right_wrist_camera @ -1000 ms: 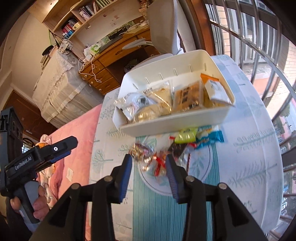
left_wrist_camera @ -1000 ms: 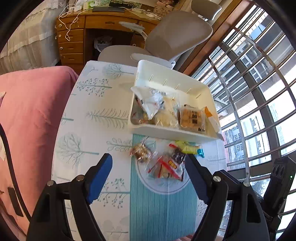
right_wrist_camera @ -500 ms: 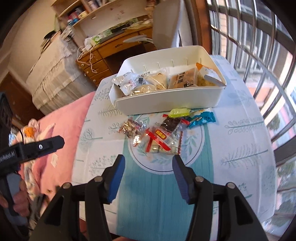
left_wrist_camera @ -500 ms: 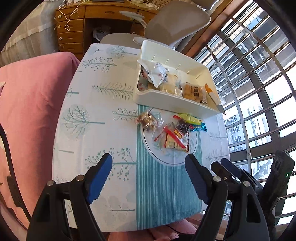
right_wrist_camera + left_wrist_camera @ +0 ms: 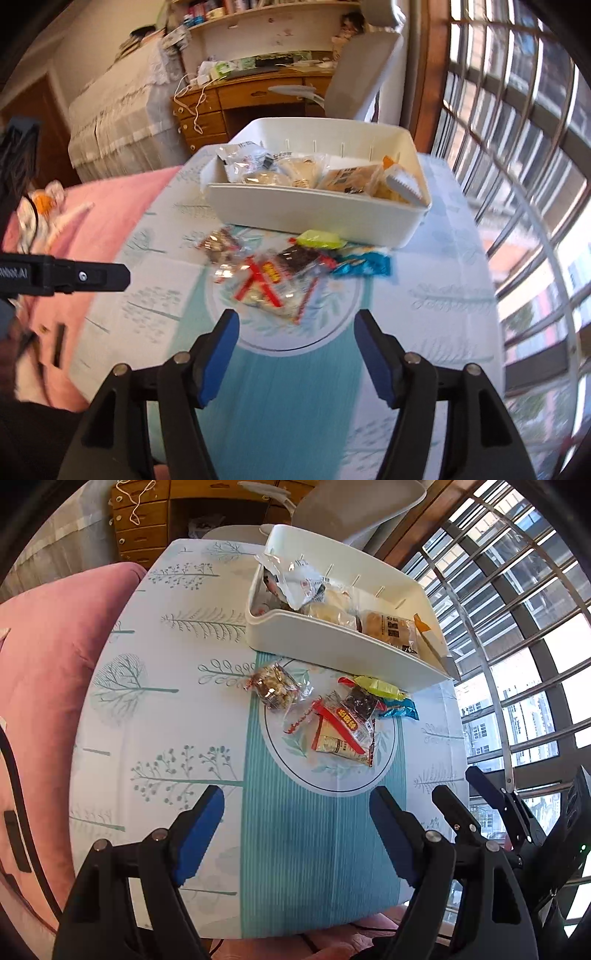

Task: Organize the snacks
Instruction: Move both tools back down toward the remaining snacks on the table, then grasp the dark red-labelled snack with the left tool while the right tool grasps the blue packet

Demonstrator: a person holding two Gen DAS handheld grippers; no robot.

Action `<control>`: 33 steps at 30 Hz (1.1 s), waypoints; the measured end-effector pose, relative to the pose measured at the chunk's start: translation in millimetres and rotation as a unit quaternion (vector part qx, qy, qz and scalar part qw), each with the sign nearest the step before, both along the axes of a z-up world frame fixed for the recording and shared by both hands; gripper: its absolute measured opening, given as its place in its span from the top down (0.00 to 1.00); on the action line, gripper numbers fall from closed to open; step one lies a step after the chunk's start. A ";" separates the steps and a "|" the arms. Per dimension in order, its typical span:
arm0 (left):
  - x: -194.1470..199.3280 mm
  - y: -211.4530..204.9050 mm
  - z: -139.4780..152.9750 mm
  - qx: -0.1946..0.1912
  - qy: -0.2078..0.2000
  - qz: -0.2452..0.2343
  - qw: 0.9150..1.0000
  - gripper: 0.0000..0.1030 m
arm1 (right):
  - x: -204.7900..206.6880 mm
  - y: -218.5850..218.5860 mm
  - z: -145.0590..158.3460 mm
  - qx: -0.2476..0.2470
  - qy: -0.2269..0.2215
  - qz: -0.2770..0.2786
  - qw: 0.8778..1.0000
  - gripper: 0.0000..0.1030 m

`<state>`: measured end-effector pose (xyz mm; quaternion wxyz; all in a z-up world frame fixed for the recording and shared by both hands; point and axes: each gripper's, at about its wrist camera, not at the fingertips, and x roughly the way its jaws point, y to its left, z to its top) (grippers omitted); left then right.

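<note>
Snacks [image 5: 343,720] beside bin [image 5: 343,653], grippers empty

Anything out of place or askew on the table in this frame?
Yes. Several snack packets lie in a loose, overlapping heap on the tablecloth in front of the white bin, not in it. Inside the bin, a crumpled silver wrapper sticks up above the rim. Nothing looks spilled or damaged.
</note>
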<state>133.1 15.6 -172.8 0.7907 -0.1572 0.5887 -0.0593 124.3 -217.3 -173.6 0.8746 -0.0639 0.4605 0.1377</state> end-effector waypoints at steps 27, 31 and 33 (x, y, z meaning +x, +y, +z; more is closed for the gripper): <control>120.1 -117.8 -58.3 0.140 0.062 -0.062 0.986 0.18 | 79.6 -33.5 -81.8 -0.131 -0.082 0.221 0.963 0.35; 137.4 -128.8 -68.1 0.152 0.072 -0.082 0.982 0.18 | 84.9 -29.5 -92.7 -0.137 -0.098 0.227 0.959 0.35; 144.4 -132.1 -72.8 0.153 0.077 -0.088 0.981 0.18 | 88.7 -28.5 -95.2 -0.134 -0.102 0.228 0.959 0.35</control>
